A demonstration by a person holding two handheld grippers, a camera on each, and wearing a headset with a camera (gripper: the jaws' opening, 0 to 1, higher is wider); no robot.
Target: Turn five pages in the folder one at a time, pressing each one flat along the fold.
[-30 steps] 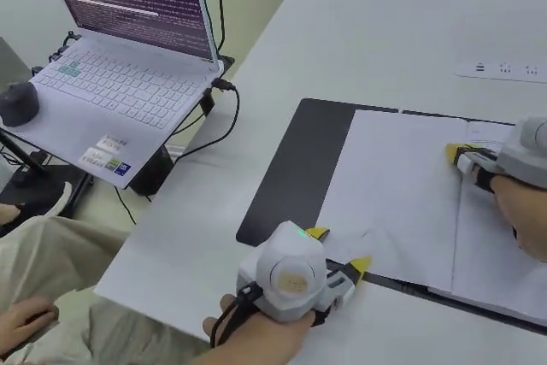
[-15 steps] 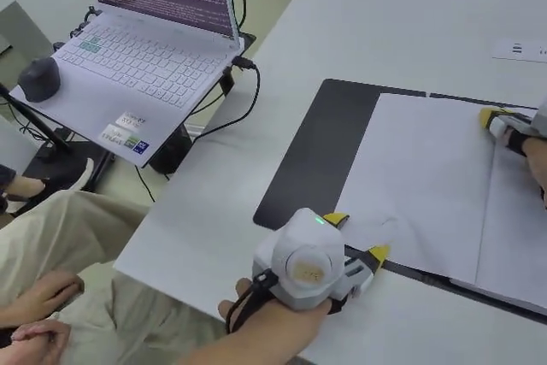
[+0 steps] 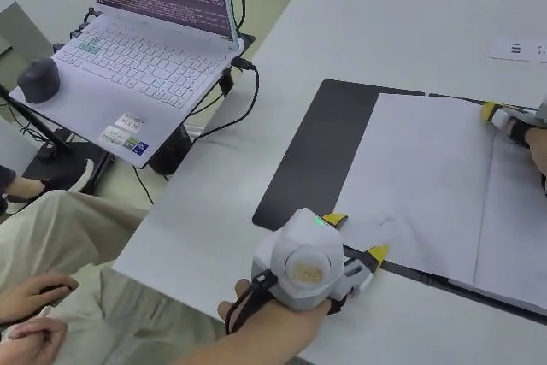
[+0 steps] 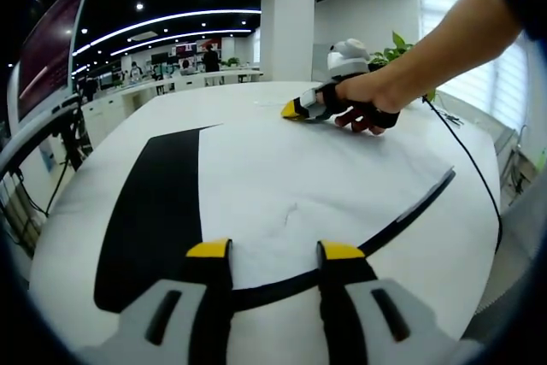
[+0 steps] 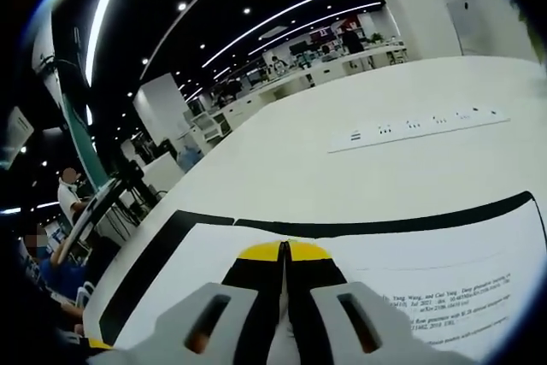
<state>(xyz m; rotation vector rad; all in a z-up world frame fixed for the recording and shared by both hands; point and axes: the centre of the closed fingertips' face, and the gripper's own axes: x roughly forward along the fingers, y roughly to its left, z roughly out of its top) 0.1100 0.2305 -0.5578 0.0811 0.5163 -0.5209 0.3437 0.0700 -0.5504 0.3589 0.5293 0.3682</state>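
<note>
One change, right gripper [image 3: 490, 112] farther up fold [image 3: 485, 203]

White table [image 3: 410, 27]: folder [image 3: 314, 160], power strip [image 3: 518, 49]

Bright, even ceiling light; fisheye edges warp; sharp focus

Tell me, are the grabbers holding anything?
Nothing is held. The left gripper is open over the page; the right gripper is shut empty, tips down on it by the fold.
</note>
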